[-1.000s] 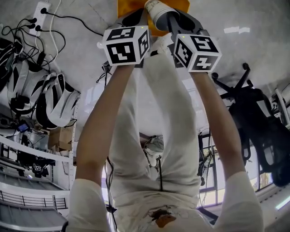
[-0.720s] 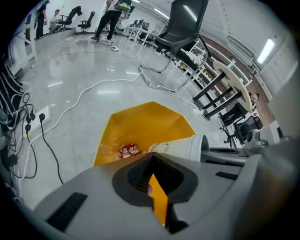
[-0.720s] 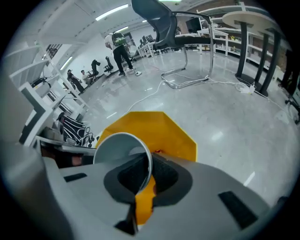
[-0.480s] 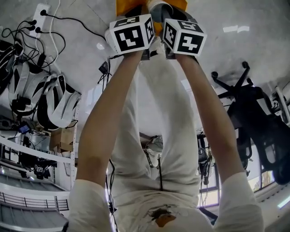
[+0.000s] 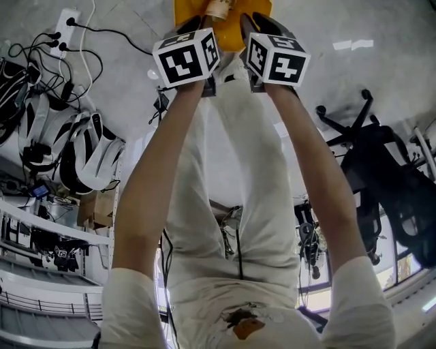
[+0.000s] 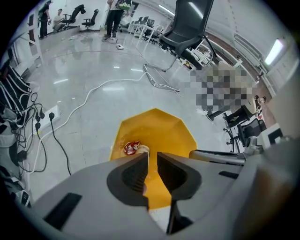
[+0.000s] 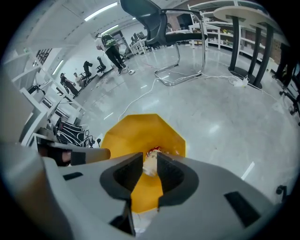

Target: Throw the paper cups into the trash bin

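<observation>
Drop made: left gripper point(image 6: 152, 158) and right gripper point(image 7: 150, 159) hang above the yellow trash bin point(image 6: 159, 126), jaws parted, empty. The paper cup point(image 6: 134, 148) lies inside it. Next, likely fetching another cup; none shows.

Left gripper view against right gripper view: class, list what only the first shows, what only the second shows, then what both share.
Only the left gripper view: the power strip on the floor at the left, and the left claw, open with nothing between its jaws.

Only the right gripper view: the table on dark legs at the upper right, and the right claw, open.

Both: the yellow bin beyond the jaws, the cup seen against it and held by neither claw, and the black chair farther off.
</observation>
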